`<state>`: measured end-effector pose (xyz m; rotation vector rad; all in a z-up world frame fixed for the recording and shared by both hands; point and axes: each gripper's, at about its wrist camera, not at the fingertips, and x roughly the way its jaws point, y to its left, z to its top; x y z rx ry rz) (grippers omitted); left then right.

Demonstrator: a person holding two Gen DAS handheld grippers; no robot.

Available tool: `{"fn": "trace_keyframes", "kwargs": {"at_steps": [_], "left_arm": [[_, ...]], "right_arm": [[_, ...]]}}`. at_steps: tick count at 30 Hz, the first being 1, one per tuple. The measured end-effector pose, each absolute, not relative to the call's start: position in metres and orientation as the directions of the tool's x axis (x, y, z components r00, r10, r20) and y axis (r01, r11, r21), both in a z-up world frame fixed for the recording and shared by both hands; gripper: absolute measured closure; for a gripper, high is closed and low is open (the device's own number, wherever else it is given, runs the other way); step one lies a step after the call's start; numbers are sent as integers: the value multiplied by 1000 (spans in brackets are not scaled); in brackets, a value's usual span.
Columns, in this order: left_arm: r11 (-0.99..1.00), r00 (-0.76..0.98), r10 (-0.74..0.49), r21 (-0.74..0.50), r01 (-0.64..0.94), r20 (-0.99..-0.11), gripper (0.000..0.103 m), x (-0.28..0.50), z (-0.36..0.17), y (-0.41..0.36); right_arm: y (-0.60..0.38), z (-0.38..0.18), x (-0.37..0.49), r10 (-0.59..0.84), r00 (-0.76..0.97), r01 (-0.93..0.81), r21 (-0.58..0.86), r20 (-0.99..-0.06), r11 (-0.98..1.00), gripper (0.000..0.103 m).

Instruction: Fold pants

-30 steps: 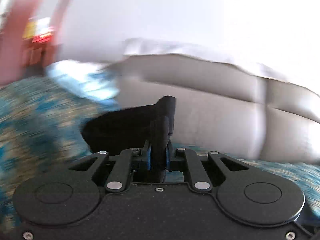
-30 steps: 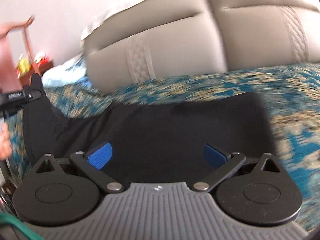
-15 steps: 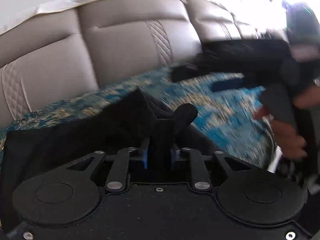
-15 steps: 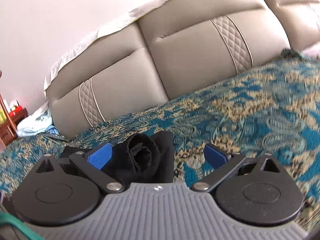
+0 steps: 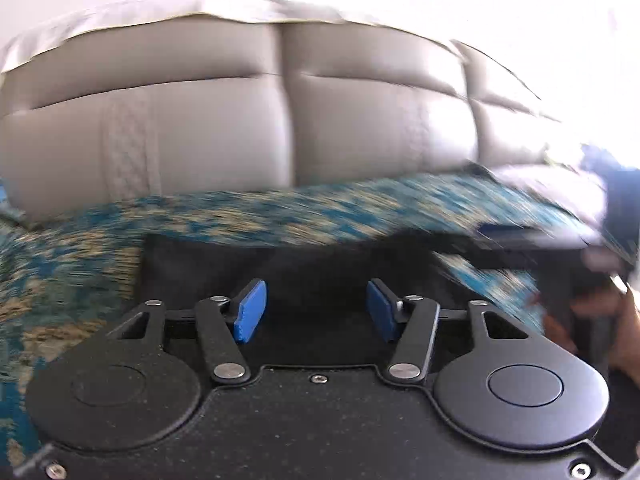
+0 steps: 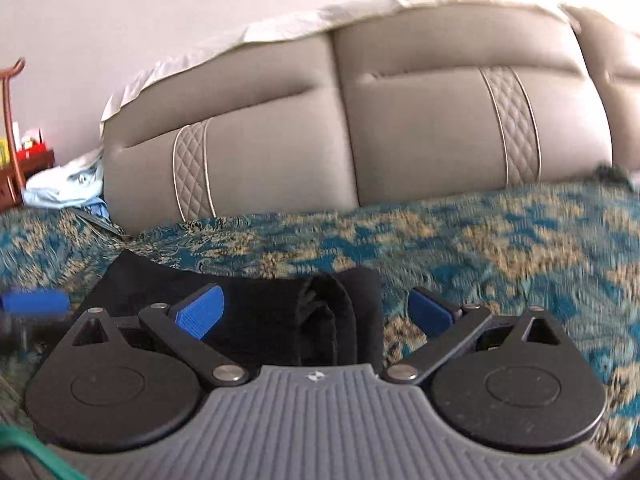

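Looking down along both tools, we saw the black fabric pants lying on the teal-and-gold patterned bedspread, already gathered into a flat, layered bundle. From the right wrist view the near end showed stacked folds with a thick rolled hem, and the cloth looked soft, matte and unpatterned. In the left wrist view the same pants appeared as a broad dark rectangle, blurred by motion.

We held the left gripper just above that rectangle; its jaws had just been opening and stood apart, blue pads clear of the cloth, with dark fabric visible in the gap below them. Our right gripper was spread wide as well, the folded end lying between its blue pads without either pad pressing on it.

Behind the bedspread rose the grey padded headboard with quilted stripes, a white sheet draped over its top. A crumpled pale blue cloth lay at the far left corner of the bed, beside a reddish wooden stand. Nothing lay over the pants. At the right edge of the left view we could make out a hand, blurred.

The bundle's long axis ran across the bed, roughly parallel to the headboard, with the layered end towards the right gripper.
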<state>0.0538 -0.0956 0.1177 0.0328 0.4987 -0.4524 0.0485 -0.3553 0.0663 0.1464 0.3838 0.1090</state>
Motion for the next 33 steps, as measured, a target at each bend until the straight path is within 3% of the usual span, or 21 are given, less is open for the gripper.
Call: {"fn": "trace_keyframes", "kwargs": {"at_steps": [4, 7, 10, 14, 18, 24, 33], "left_arm": [[948, 862, -266, 44, 315, -432, 64, 80, 114, -90], [959, 875, -169, 129, 252, -455, 75, 110, 96, -99], [970, 877, -109, 142, 196, -467, 77, 137, 78, -103], [981, 874, -41, 146, 127, -485, 77, 161, 58, -104], [982, 869, -19, 155, 109, -494, 77, 172, 45, -104], [978, 872, -8, 179, 110, -489, 78, 172, 39, -107], [979, 872, -18, 170, 115, -489, 78, 171, 39, -107]], "right_arm": [[-337, 70, 53, 184, 934, -154, 118, -306, 981, 2], [-325, 69, 62, 253, 909, -224, 126, -332, 967, 18], [-313, 67, 66, 284, 891, -262, 110, -355, 959, 30], [-297, 63, 66, 310, 873, -311, 59, -376, 948, 32], [-288, 55, 74, 196, 880, -238, -44, -433, 970, 35], [-302, 52, 86, -16, 893, -28, -91, -450, 995, 33], [-326, 45, 103, -32, 853, 46, 15, -520, 999, 15]]}}
